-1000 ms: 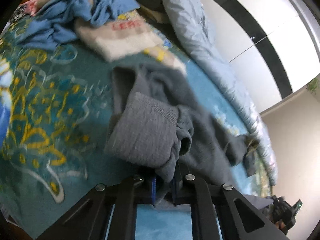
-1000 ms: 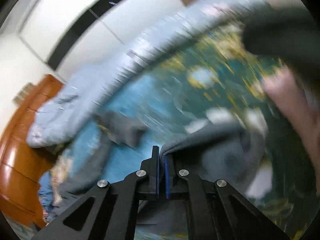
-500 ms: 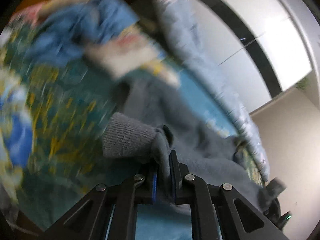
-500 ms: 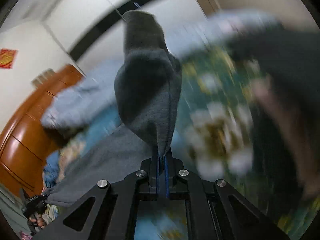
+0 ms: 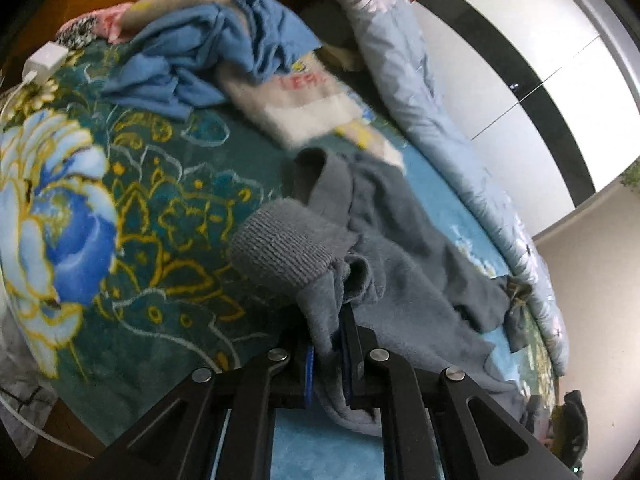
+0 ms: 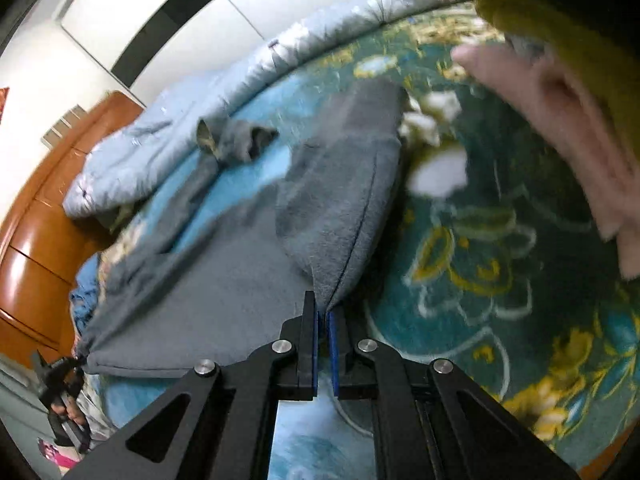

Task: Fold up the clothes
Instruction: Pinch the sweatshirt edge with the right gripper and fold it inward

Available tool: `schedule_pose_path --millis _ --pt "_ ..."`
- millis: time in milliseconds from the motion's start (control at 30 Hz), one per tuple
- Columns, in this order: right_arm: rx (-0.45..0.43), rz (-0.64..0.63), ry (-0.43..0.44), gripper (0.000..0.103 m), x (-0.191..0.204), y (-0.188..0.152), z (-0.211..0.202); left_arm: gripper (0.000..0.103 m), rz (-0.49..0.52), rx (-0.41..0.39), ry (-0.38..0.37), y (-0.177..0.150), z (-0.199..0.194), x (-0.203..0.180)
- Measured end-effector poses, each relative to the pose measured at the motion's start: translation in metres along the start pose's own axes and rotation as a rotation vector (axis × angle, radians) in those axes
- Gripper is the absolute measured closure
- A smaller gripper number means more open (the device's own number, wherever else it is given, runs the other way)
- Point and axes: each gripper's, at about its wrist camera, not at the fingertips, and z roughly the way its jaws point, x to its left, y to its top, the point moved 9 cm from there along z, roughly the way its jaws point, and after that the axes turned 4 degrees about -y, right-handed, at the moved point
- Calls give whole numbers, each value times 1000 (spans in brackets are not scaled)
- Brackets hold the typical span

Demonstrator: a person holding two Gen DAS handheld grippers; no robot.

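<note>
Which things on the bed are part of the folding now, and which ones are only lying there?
In the job:
grey garment
left gripper, shut on it
right gripper, shut on it

Lying about:
blue garment
white fuzzy garment
pale blue quilt
white charger

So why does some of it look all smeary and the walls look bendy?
Left wrist view: mostly sharp, only the cream sweater and grey garment edges smear; the fisheye lens bends the wall stripe. Right wrist view: the pink cloth at upper right is streaked with motion blur, and glare shines on the wooden headboard.
</note>
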Motion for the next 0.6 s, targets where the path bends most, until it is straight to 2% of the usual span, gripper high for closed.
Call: schedule_pose_path --millis 33,167,233,300,367,433,600 --pt "-8 -7 -6 97 1 0 -1 92 -3 2 15 -3 2 3" --pt "-73 -90 -67 85 12 12 -17 88 2 10 35 -5 -2 7" --pt "-123 -107 -80 76 15 22 -32 88 8 13 37 -5 -3 9" --pt "-166 -119 -95 58 17 33 -43 84 11 15 47 -6 -5 7" --pt "-191 -131 -138 55 12 46 -44 74 18 13 88 -7 -6 7" --pt "-202 -136 -221 54 1 60 -36 70 28 9 119 -7 -8 5" --pt "-186 -152 -307 54 -9 91 3 65 43 -18 140 -3 -24 5"
